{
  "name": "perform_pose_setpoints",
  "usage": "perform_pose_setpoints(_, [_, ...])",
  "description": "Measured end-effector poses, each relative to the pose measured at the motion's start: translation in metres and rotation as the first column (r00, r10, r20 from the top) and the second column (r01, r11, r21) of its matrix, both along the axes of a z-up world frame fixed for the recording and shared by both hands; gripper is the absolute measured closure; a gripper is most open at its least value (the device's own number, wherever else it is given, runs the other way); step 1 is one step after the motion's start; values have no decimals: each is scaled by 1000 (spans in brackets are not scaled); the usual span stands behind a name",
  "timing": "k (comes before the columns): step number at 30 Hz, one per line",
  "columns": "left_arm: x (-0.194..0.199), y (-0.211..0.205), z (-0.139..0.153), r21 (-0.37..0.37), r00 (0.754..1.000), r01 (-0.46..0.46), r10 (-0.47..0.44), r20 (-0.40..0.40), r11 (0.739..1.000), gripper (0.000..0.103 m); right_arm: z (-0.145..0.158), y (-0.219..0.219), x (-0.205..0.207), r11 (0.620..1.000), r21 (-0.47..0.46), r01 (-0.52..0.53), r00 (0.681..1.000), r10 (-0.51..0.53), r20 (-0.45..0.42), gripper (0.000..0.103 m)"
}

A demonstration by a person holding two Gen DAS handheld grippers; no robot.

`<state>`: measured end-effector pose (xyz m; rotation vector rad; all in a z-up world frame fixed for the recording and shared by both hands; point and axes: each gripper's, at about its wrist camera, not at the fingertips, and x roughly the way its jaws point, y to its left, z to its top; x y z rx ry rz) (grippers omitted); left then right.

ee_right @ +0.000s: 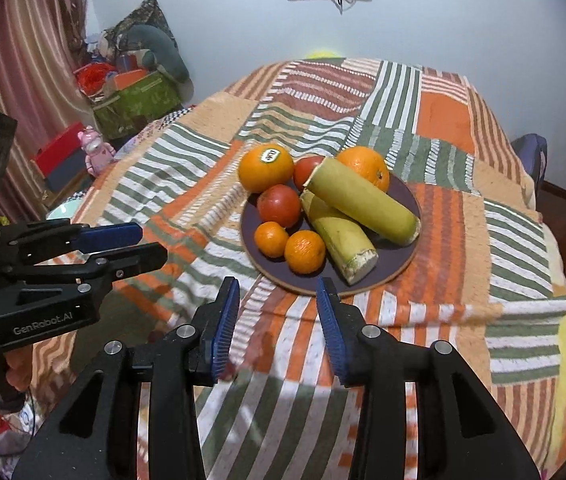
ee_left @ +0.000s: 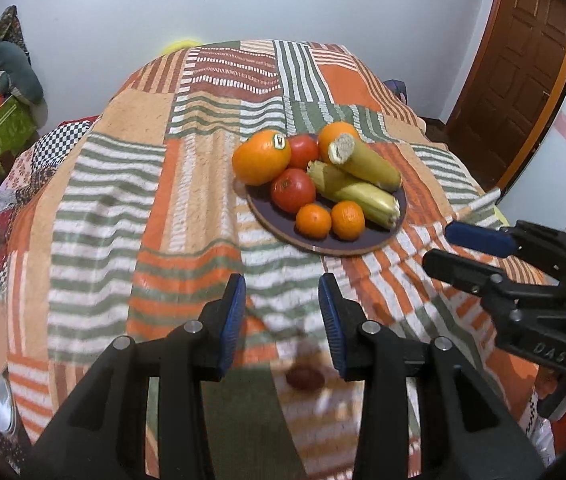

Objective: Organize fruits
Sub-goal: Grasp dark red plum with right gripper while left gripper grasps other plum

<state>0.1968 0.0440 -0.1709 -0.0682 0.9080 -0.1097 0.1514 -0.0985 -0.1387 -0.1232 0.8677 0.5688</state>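
Both the left gripper (ee_left: 282,286) and the right gripper (ee_right: 278,289) hover side by side, fingers parted and holding nothing

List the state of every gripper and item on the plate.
left gripper: open, empty, above the cloth
right gripper: open, empty, short of the plate
plate: full, flat on the cloth
corn cobs: husked, one lying across the other
stickered orange: whole, at the plate's rim
tomatoes: whole
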Motion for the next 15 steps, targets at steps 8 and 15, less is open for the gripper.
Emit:
perform_pose_setpoints(8, [-29, -3, -14, -3, 999, 7, -7, -46, 1000, 65, -8, 2, -27, 999, -29, -35, 999, 34, -12, 57])
perform_pose_setpoints(15, [-41, -8, -37, -24, 994, 25, -27, -102, 999, 65, -25, 7, -39, 997, -47, -62, 997, 59, -53, 57])
